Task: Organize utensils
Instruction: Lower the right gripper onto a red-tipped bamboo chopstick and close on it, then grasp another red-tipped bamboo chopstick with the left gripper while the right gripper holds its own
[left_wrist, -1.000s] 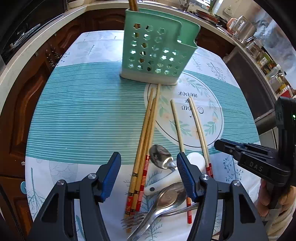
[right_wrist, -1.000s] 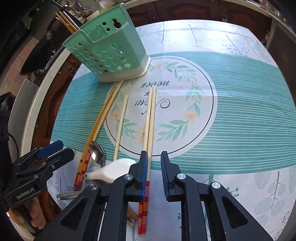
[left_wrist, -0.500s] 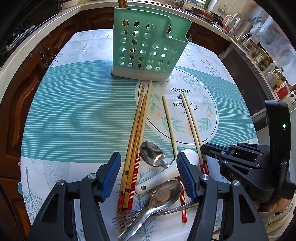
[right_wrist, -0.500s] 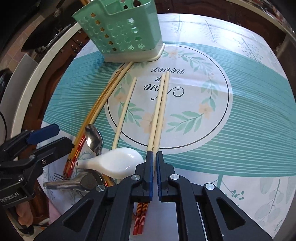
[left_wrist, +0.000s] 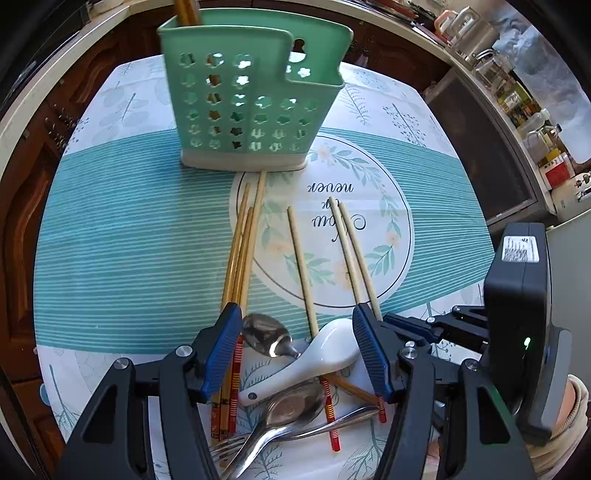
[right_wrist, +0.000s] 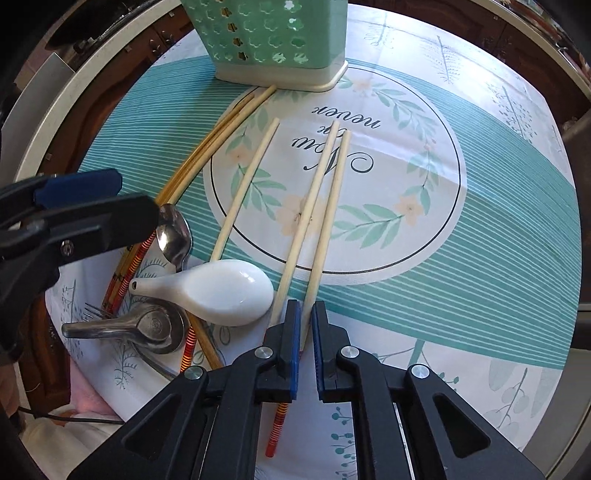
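Note:
A green perforated utensil holder (left_wrist: 251, 88) stands at the far side of the table, with chopsticks in its left compartment. It also shows in the right wrist view (right_wrist: 273, 40). Loose chopsticks, a white ceramic spoon (left_wrist: 317, 360), metal spoons and a fork lie in front. My left gripper (left_wrist: 299, 350) is open above the white spoon and a metal spoon (left_wrist: 267, 334). My right gripper (right_wrist: 306, 325) has its jaws narrowly apart around one pale chopstick (right_wrist: 327, 218) of a pair; the other chopstick (right_wrist: 308, 206) lies just left of the left finger.
Several yellow chopsticks (left_wrist: 242, 254) lie left of the spoons. A single chopstick (right_wrist: 245, 190) lies between them and the pair. A large metal spoon (right_wrist: 147, 326) and a fork (left_wrist: 229, 443) lie at the near edge. Counters with jars ring the table.
Both grippers moved forward toward the holder. The right gripper's jaws closed to nearly shut half a second ago and now stand slightly wider around one chopstick.

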